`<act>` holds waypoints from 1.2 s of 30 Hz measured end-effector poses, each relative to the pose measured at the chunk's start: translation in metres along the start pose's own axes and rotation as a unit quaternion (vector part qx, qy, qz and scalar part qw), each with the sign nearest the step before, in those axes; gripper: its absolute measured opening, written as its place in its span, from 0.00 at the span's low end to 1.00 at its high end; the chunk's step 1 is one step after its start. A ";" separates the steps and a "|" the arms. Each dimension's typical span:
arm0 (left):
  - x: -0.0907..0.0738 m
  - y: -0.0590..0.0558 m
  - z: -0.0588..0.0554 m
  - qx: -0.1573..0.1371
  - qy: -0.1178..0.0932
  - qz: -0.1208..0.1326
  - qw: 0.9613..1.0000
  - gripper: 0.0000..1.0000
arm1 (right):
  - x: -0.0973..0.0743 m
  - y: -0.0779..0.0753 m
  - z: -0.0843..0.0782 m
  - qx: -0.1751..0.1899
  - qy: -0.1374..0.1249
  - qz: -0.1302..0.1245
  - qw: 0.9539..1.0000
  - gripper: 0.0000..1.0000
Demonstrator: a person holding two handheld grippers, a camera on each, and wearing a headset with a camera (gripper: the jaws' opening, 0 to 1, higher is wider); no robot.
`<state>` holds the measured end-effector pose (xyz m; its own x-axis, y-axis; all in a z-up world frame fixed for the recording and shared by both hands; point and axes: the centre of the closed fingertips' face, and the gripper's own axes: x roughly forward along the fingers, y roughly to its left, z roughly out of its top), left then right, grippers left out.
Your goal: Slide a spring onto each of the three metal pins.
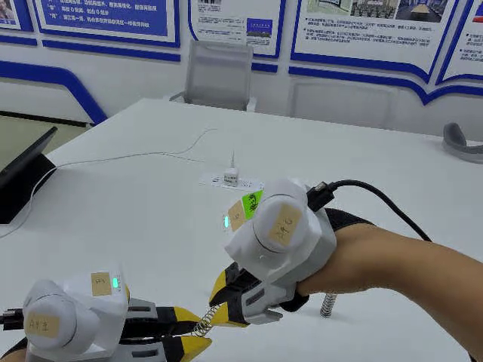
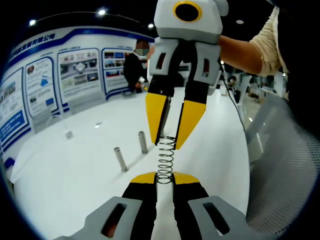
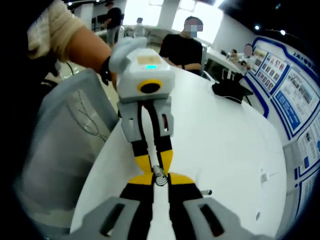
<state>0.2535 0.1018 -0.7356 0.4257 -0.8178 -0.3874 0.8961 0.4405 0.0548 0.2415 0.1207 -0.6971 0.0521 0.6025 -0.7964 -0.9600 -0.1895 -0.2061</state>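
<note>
White tabletop point(image 1: 151, 226) is stretching away under blue-trimmed wall posters point(image 1: 106, 19). Left gripper point(image 2: 165, 178) is pinching the near end of a spring point(image 2: 165, 161), its jaws drawn narrow on the coil. Right gripper point(image 2: 169, 142) is pointing in from twelve o'clock in the left gripper view, its yellow fingers point(image 2: 156, 117) clamping narrowly on the spring's far end, so the spring is spanning both sets of tips above the table. At ten o'clock of the spring a near pin point(image 2: 120, 159) and a far pin point(image 2: 143, 142) are standing upright, close together. In the head view a second spring point(image 1: 327, 304) is standing upright at three o'clock of the right gripper, under the person's wrist. A power strip point(image 1: 232, 179) is lying at twelve o'clock, with a grey chair point(image 1: 219, 75) sitting beyond it.
</note>
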 end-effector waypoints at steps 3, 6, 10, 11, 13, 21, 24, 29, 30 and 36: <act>-0.001 -0.001 0.002 0.000 -0.002 -0.001 1.000 0.11 | -0.001 0.000 0.004 -0.002 -0.004 -0.001 1.000 0.11; -0.001 -0.001 0.004 -0.001 -0.006 -0.001 1.000 0.11 | -0.001 0.000 0.009 -0.003 -0.010 -0.002 1.000 0.11; -0.001 -0.002 0.005 -0.001 -0.008 -0.001 1.000 0.11 | 0.000 0.000 0.013 -0.005 -0.013 -0.003 1.000 0.11; 0.000 -0.002 0.005 -0.001 -0.008 -0.002 1.000 0.11 | 0.000 0.000 0.013 -0.005 -0.014 -0.003 1.000 0.11; 0.000 -0.002 0.005 -0.003 -0.010 -0.002 1.000 0.11 | 0.001 0.000 0.015 -0.006 -0.015 -0.003 1.000 0.12; 0.002 -0.002 0.003 -0.012 -0.013 -0.004 1.000 0.10 | 0.002 -0.001 0.011 0.003 -0.013 -0.003 1.000 0.13; 0.002 -0.002 0.003 -0.012 -0.014 -0.004 1.000 0.10 | 0.003 -0.002 0.009 0.010 -0.013 -0.003 1.000 0.14; 0.003 -0.001 0.003 -0.013 -0.016 -0.003 1.000 0.10 | 0.005 -0.002 0.006 0.021 -0.016 -0.003 1.000 0.14; 0.003 0.000 0.004 -0.013 -0.017 -0.003 1.000 0.10 | 0.005 -0.002 0.005 0.023 -0.016 -0.003 1.000 0.14; 0.003 0.001 0.005 -0.019 -0.022 -0.002 1.000 0.10 | 0.006 -0.003 0.004 0.033 -0.022 -0.004 0.999 0.13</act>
<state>0.2565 0.0975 -0.7322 0.4280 -0.8343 -0.3475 0.8926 0.4505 0.0180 0.2438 0.1276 -0.6989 0.0495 0.6380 -0.7684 -0.9758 -0.1332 -0.1735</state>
